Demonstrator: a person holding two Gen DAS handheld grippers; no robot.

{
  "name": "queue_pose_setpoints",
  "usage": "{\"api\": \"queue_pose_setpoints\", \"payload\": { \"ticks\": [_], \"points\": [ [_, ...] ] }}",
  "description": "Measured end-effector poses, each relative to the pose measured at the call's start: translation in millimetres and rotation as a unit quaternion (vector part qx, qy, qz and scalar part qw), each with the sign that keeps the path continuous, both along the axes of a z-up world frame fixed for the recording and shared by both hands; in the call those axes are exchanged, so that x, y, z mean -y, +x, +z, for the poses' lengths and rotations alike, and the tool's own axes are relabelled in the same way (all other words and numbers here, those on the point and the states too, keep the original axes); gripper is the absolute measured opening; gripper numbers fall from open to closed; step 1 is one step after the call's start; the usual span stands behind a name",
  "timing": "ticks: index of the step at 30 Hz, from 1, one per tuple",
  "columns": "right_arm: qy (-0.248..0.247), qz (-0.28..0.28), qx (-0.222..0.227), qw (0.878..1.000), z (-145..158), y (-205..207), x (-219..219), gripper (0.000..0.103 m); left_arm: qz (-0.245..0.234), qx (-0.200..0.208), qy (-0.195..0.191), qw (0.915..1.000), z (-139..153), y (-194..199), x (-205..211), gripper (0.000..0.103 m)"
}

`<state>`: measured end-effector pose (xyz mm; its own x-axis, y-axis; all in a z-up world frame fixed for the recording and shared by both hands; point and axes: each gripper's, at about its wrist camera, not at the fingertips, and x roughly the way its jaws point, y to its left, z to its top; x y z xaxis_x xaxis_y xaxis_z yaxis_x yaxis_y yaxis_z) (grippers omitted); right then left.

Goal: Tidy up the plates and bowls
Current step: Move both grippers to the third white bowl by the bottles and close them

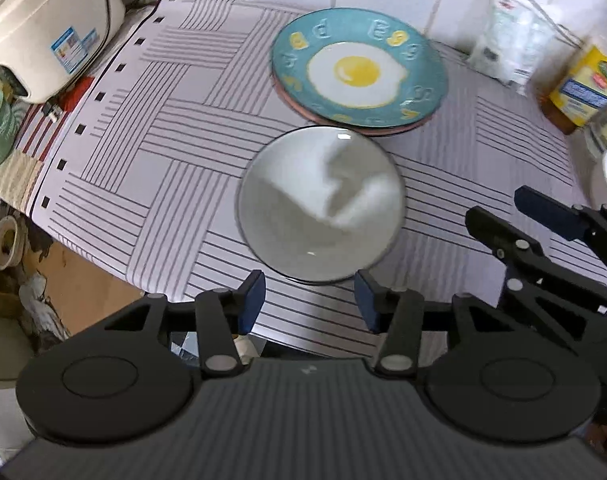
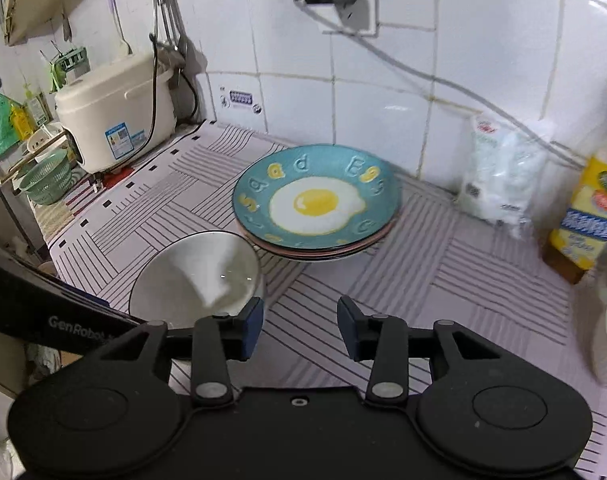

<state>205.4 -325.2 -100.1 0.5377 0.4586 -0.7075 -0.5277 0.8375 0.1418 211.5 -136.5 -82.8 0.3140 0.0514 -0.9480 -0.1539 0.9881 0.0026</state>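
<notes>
Bowl, pale grey and glossy, sits upright on the striped cloth covering the counter, near its front edge. Just behind it — rims close, contact not resolvable — stands a stack of plates; the top one is teal with a fried-egg print and raised letters, with pinkish rims showing beneath it.

Left gripper hangs above the bowl's near rim, pointing steeply down; jaws partly apart, nothing between the blue pads, no contact with the bowl. Right gripper is beside the bowl on its right, over bare cloth; jaws likewise partly apart and empty — its black linkage also shows at the right edge of the left wrist view.

Rice cooker, white, stands at the counter's back left corner, with a green basket further left. At the right, against the tiled wall: a clear plastic bag and a yellow-labelled bottle.
</notes>
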Motion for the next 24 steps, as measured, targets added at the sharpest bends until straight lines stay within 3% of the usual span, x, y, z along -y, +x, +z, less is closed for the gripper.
{"api": "queue_pose_setpoints", "payload": {
  "ticks": [14,24],
  "points": [
    [0.007,-0.071,0.045,0.996,26.0,-41.5,104.1,0.058,-0.091,0.045,-0.005,0.9948,39.3,-17.2,95.2,0.055],
    [0.022,-0.135,0.062,0.989,8.8,-55.0,176.6,0.068,-0.119,0.073,-0.042,0.9893,47.8,-1.5,146.9,0.060]
  ]
}}
